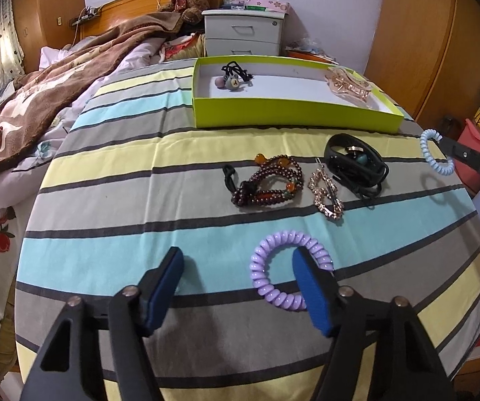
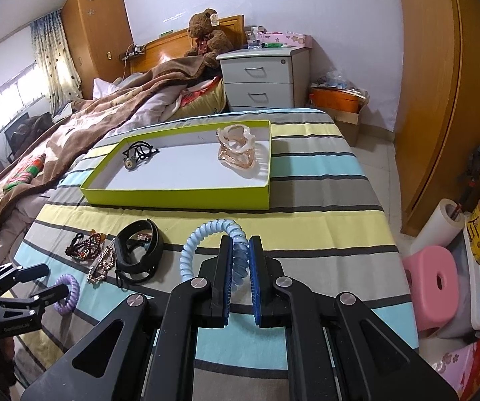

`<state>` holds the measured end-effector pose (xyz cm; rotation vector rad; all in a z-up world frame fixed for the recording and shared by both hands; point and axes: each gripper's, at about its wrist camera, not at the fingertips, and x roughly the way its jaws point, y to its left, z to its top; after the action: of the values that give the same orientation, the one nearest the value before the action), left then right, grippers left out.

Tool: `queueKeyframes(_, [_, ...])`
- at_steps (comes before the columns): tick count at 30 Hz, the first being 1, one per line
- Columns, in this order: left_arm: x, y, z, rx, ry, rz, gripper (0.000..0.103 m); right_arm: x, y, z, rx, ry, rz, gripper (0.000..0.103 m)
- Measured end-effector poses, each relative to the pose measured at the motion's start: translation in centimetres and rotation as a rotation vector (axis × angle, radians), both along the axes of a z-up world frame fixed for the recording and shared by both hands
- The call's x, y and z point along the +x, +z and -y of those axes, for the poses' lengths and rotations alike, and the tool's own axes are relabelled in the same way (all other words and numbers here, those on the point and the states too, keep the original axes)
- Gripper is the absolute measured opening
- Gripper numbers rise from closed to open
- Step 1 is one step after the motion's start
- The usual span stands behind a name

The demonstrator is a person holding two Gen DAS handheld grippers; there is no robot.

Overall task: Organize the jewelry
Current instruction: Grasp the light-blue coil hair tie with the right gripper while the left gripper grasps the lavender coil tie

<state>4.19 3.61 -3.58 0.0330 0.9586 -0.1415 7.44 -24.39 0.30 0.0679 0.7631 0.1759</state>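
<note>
While the right tool (image 2: 240, 260) pinches the light, springy pale-blue coiled-plastic hair tie (image 2: 206, 240) at centre frame, the spread left tool (image 1: 236, 280) should grip the soft purple coiled-plastic hair tie (image 1: 286, 265), lower centre, across its rim.

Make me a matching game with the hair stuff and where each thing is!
Things:
1. blue spiral hair tie
2. purple spiral hair tie
3. pink hair claw
4. beaded bracelets

Places:
A. inside the green box
B. pinched in the right gripper
C. loose on the striped cloth, no gripper near
D. around one finger of the open left gripper

Pairs: 1-B, 2-D, 3-A, 4-C
</note>
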Motion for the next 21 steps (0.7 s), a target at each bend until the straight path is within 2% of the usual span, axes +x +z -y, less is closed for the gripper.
queueKeyframes(3, [0.0, -0.1, 0.3, 0.036, -0.008, 0.008, 0.063, 0.0, 0.0, 0.0, 0.004, 0.002, 0.002, 0.010])
queueKeyframes(8, [0.0, 0.0, 0.6, 0.044, -0.033, 0.014, 0.055, 0.0, 0.1, -0.1, 0.005, 0.002, 0.003, 0.010])
queueKeyframes(9, [0.0, 0.1, 0.7, 0.049, -0.037, 0.015, 0.050, 0.0, 0.1, 0.0, 0.005, 0.002, 0.003, 0.010])
queueKeyframes(12, [-0.1, 0.2, 1.2, 0.039, -0.067, 0.009, 0.029, -0.1, 0.1, -0.1, 0.005, 0.000, 0.005, 0.010])
queueKeyframes(17, [-0.1, 0.3, 1.6, 0.037, -0.079, 0.011, 0.023, -0.3, 0.2, -0.1, 0.005, 0.000, 0.006, 0.010])
queueKeyframes(21, [0.0, 0.3, 1.3, 0.018, -0.070, 0.010, 0.013, -0.3, 0.3, 0.0, 0.008, 0.001, 0.006, 0.010])
